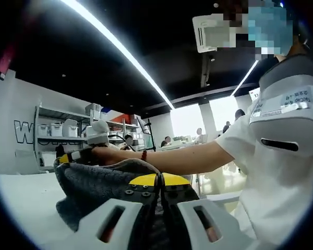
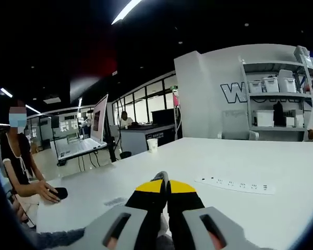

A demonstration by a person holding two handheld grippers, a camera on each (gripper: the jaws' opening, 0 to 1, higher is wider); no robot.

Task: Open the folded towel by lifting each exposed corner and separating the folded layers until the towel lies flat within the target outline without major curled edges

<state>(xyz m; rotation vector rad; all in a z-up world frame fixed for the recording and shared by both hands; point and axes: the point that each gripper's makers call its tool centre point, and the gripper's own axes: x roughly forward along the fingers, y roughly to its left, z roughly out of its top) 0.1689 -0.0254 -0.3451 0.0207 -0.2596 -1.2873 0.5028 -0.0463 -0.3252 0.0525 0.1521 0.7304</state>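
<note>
The left gripper point(image 1: 160, 179) is clenched on the grey towel point(image 1: 101, 182), bunched above the white desk point(image 1: 26, 200); the right gripper point(image 2: 166, 182) pinches a thin grey edge too. Soft, limp and light, the towel will sag, so corners look the best hold. Farther off, a power strip point(image 2: 235, 184) lies on the desk, then a paper cup point(image 2: 153, 145).

Dark grey towel point(image 1: 101, 182) is bunching in a rumpled, raised heap at lower centre-left of the left gripper view, its textured folds lying over the white table.
</note>
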